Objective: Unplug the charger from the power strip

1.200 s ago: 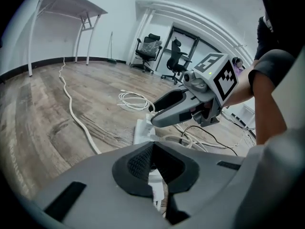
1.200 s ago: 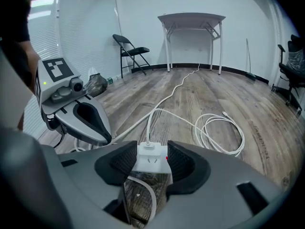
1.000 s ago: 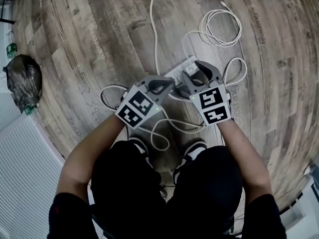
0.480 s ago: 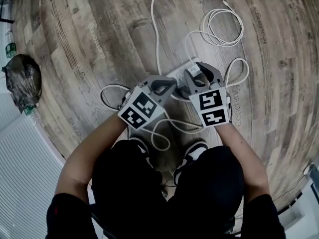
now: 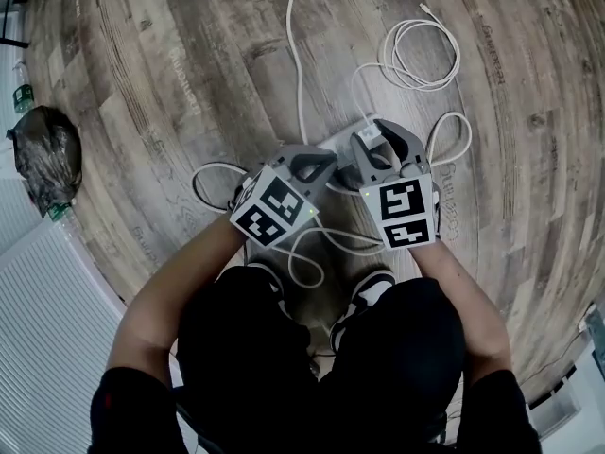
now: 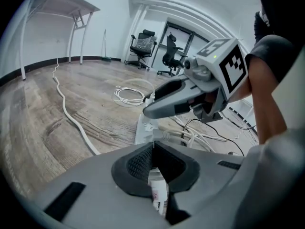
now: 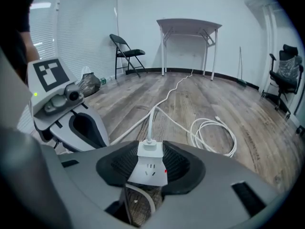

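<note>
On the wood floor [image 5: 189,64] in front of us, the white power strip [image 7: 147,168] sits between the right gripper [image 5: 381,135] pads. Both pads press its sides, and its cord runs off the far end. Our left gripper [image 5: 317,162], just beside, is clamped on a white pink-labelled block, the charger [image 6: 158,191], at the strip's other end.

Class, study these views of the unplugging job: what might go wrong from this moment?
1. The right gripper clamps the strip only at its cord end; a pull may tilt it.
2. The left gripper has its jaws nearly together on a white piece, likely the charger; so thin a hold may slip.
3. Loose cables lie beside the strip and may snag.
</note>
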### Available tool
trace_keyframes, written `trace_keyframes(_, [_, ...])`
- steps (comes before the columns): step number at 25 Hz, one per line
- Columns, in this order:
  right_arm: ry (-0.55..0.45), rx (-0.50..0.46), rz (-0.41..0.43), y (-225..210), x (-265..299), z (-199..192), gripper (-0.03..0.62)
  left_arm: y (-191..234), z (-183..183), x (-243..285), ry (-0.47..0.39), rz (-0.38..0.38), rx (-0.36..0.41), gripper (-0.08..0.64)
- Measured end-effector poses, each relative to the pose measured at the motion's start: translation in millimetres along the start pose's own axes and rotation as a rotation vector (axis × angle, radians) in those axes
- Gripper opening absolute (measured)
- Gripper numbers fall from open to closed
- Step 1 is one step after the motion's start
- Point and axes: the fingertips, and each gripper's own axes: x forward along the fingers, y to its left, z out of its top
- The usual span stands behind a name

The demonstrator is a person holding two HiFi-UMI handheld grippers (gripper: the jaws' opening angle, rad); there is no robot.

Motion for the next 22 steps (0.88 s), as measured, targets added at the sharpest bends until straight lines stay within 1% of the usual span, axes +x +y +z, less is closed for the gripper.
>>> trace_keyframes(4, [-0.039,0.010,-0.033,-13.1,-16.2,21.3,0.169,-1.4,0.6,-3.3,-0.021,-0.010,-0.032,0.018])
trace_keyframes(6, [-0.060,0.026,-0.047,-20.9,-34.1,32.5,0.169,0.7,9.3,-10.9,-0.054,-0.005,-0.073,0.018])
trace_keyframes(8, [-0.081,0.036,-0.044,-24.2,-59.1,47.8,0.169,-0.4,33.9,-31.2,-0.134,-0.017,-0.139,0.018])
trace_keyframes(9, [-0.089,0.043,-0.036,-24.2,-74.3,56.3,0.169,-2.0,47.7,-45.0,-0.169,-0.011,-0.158,0.018])
trace_keyframes(11, [-0.112,0.060,-0.025,-25.3,-107.6,76.6,0.169,-2.6,73.2,-73.2,-0.207,0.031,-0.163,0.018])
trace_keyframes(13, [-0.139,0.082,-0.031,-29.0,-141.9,100.1,0.169,-1.4,97.0,-100.3,-0.223,0.080,-0.163,0.018])
trace_keyframes(15, [-0.160,0.117,-0.038,-29.9,-177.7,123.5,0.169,-7.8,119.4,-130.2,-0.235,0.112,-0.176,0.018])
trace_keyframes(19, [-0.203,0.201,-0.047,-22.2,-250.2,172.5,0.169,-40.3,165.0,-201.5,-0.252,0.134,-0.182,0.018])
trace_keyframes(22, [-0.219,0.246,-0.036,-5.2,-305.7,209.3,0.169,-71.5,198.4,-260.4,-0.258,0.151,-0.182,0.018])
